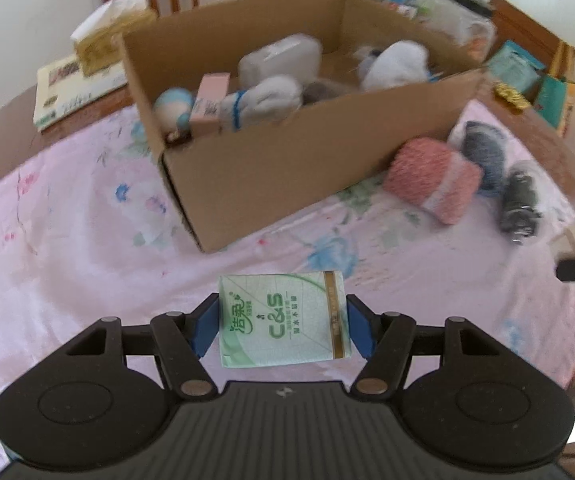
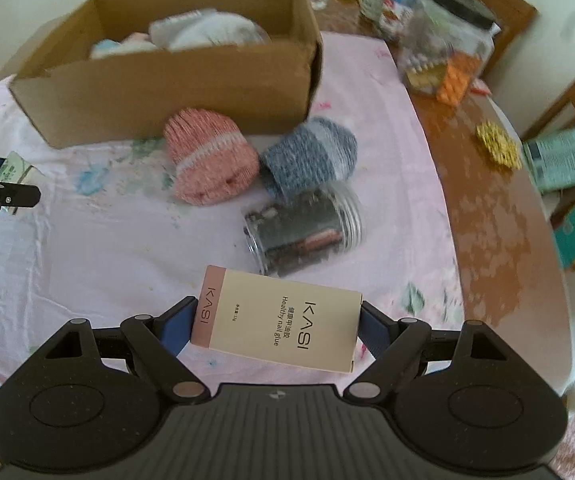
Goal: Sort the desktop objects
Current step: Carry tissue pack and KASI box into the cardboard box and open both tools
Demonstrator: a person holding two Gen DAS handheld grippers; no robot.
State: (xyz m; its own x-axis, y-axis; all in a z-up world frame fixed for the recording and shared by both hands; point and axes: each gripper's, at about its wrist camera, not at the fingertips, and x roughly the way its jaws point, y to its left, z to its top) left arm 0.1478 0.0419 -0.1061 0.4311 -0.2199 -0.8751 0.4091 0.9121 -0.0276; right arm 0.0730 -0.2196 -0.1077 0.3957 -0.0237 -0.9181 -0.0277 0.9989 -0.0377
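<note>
Closest in, the left gripper [image 1: 283,326] was clamped by its blue pads on a pale green plastic tissue pack [image 1: 283,320] printed with "C&S" and a gold band, held above the pink floral tablecloth [image 1: 67,240]. Likewise the right gripper [image 2: 277,326] gripped a cream and dusty-pink cardboard carton [image 2: 277,320] marked "KASI Healthy nail glue", slightly tilted, clear of the cloth. Just beyond the carton lay a clear ribbed plastic jar [image 2: 303,236] on its side with dark contents, touching a rolled blue-grey knitted sock [image 2: 311,158] beside a rolled pink knitted sock [image 2: 211,160]. Further back stood an open brown cardboard box [image 1: 287,168] holding white and blue soft items and a pink carton, blurred. Behind it, jars and packets cluttered the bare wooden table [image 2: 487,200].
</note>
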